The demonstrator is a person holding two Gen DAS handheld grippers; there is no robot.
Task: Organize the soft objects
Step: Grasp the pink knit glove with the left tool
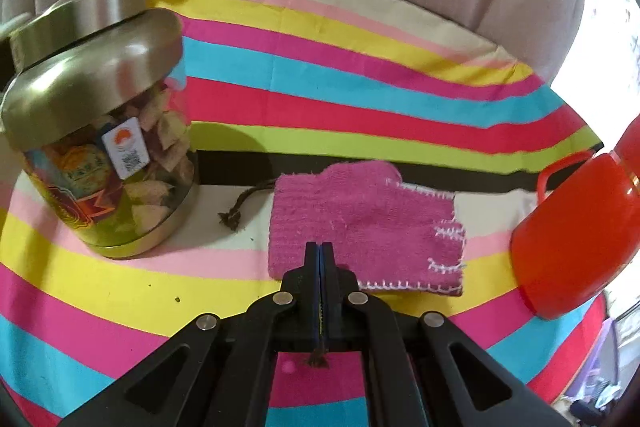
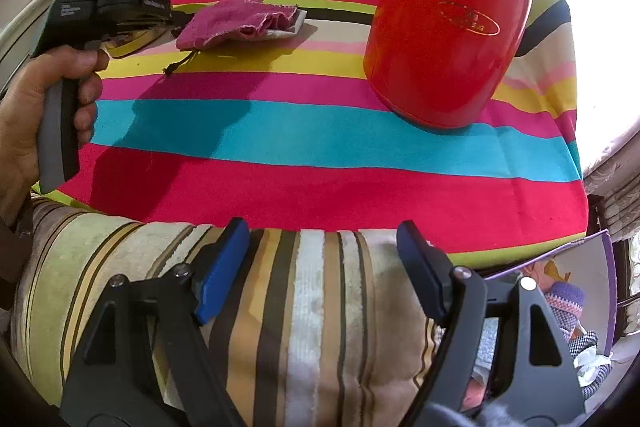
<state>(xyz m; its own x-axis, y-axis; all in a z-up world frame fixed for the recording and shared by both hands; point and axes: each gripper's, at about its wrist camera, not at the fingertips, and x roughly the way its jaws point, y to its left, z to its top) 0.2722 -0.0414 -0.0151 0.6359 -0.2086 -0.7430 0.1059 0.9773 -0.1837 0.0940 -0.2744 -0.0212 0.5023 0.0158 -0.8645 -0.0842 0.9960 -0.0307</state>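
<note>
Left gripper clamped on the pink knitted drawstring pouch's brown cord — right gripper wide, empty; red metal canister at two o'clock.

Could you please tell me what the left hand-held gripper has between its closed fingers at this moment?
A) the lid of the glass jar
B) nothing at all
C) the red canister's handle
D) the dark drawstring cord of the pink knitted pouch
D: in the left wrist view the left hand-held gripper is shut on the dark cord, whose frayed end pokes out behind the fingers, over the pink knitted pouch.
</note>
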